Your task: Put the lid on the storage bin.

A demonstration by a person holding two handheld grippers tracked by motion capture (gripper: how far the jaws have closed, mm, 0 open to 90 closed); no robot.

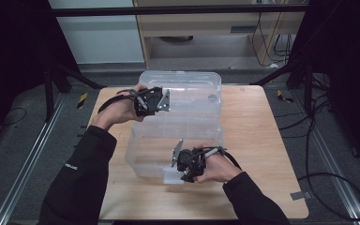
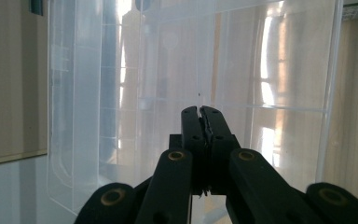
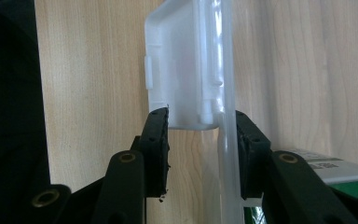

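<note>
The one clear, rectangular plastic storage box rests on the pale wooden table, its long axis running from the person's side toward the far edge; the nearer part appears to be the tub and the farther part its opened lid or a second section, though the transparent walls make the division hard to tell. A single white plastic latch flap hangs on the near wall of the box and lies directly between the jaws of the right gripper. In the right gripper view, these jaws stand spread on either side of the flap and the clear wall edge; the jaw at the right of that view seems to touch the wall, while a narrow gap remains at the other, so a firm pinch cannot be confirmed. The right gripper is thus the nearer one to the latch. The left gripper has its jaws pressed together with nothing visible between them, and the box's clear wall stands straight ahead of the tips, close but whether touching cannot be told. In the high view, the left gripper sits at the far left corner region of the box. Count: one box, one visible latch flap, two grippers, two hands, one table. Judged from this, the coming move turns on the flap, which lies ahead of and between the right jaws.
</note>
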